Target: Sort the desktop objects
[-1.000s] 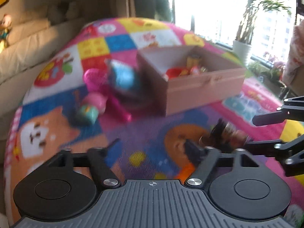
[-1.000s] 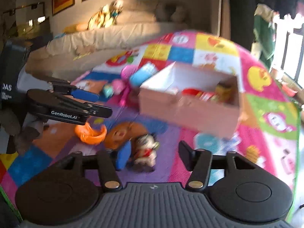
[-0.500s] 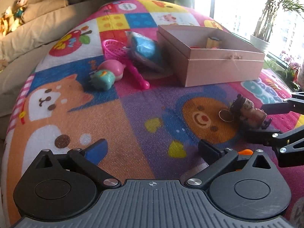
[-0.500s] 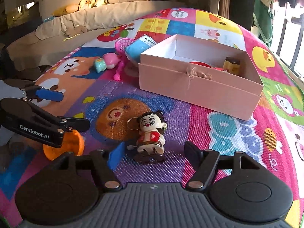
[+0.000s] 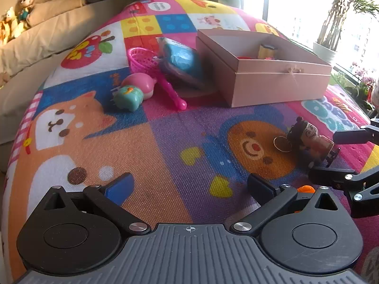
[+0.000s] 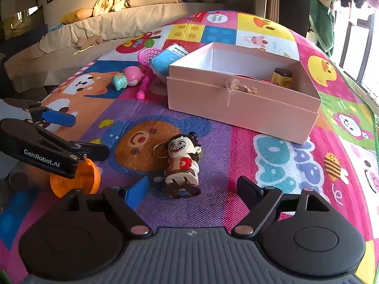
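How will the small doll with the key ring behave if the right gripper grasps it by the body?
The doll looks like hard, glossy plastic, so it probably stays stiff but may slip. It lies on its back on the mat, so tipping seems unlikely. Its key ring hangs loose and would likely dangle.

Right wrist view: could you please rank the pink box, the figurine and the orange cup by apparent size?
1. pink box, clearly largest.
2. figurine and orange cup: look similar, and the cup is partly hidden, so unranked.
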A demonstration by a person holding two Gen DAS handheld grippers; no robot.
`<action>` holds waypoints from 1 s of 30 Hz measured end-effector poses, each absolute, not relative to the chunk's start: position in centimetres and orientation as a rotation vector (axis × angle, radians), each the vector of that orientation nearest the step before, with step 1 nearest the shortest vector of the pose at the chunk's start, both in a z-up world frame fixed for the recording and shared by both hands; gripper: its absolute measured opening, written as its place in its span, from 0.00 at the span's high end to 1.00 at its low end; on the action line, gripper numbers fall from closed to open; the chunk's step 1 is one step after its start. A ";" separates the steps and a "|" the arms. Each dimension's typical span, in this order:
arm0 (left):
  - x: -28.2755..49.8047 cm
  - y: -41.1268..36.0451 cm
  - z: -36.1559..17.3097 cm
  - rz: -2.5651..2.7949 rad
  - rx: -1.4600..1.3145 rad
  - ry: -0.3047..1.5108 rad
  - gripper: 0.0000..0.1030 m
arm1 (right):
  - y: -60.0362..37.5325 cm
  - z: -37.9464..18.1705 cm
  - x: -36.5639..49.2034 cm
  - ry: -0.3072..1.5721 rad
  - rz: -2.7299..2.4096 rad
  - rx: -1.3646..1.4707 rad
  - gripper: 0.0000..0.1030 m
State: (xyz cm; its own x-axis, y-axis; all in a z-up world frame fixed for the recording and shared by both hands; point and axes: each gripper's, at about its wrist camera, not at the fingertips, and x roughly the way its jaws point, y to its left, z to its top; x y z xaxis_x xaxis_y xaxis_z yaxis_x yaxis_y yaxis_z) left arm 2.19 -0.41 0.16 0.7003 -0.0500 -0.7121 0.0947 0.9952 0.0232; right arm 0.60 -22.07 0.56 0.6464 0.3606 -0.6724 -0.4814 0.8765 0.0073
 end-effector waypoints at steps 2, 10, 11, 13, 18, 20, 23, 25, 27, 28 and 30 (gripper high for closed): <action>2.2 -0.4 0.1 -0.082 0.060 0.791 0.00 | -22.1 0.5 0.5 0.724 0.480 -0.177 0.18; 1.1 0.9 2.0 -0.175 -0.004 0.748 0.00 | -22.2 0.5 0.3 0.717 0.467 -0.183 0.16; 0.6 1.0 2.6 -0.199 0.001 0.728 0.00 | -22.3 0.5 0.2 0.714 0.466 -0.188 0.16; -0.5 0.8 3.3 -0.265 0.025 0.709 0.00 | -22.5 0.5 0.1 0.713 0.466 -0.189 0.16; -2.6 -2.5 2.4 -0.376 0.177 0.756 0.00 | -22.7 0.5 0.0 0.717 0.461 -0.186 0.16; -3.2 -3.8 1.9 -0.386 0.242 0.747 0.01 | -22.6 0.5 0.1 0.718 0.459 -0.186 0.16; -3.4 -4.9 1.3 -0.413 0.267 0.754 0.21 | -22.5 0.6 0.1 0.719 0.457 -0.187 0.16; -3.3 -5.2 0.9 -0.414 0.273 0.760 0.25 | -22.5 0.6 0.1 0.721 0.454 -0.188 0.16; -3.1 -5.1 0.9 -0.400 0.281 0.751 0.27 | -22.4 0.6 0.1 0.719 0.453 -0.193 0.16; -2.9 -4.9 0.9 -0.385 0.287 0.743 0.32 | -22.3 0.7 0.1 0.718 0.454 -0.194 0.16; -2.2 -4.4 1.0 -0.337 0.292 0.738 0.33 | -22.3 0.8 0.0 0.714 0.458 -0.195 0.16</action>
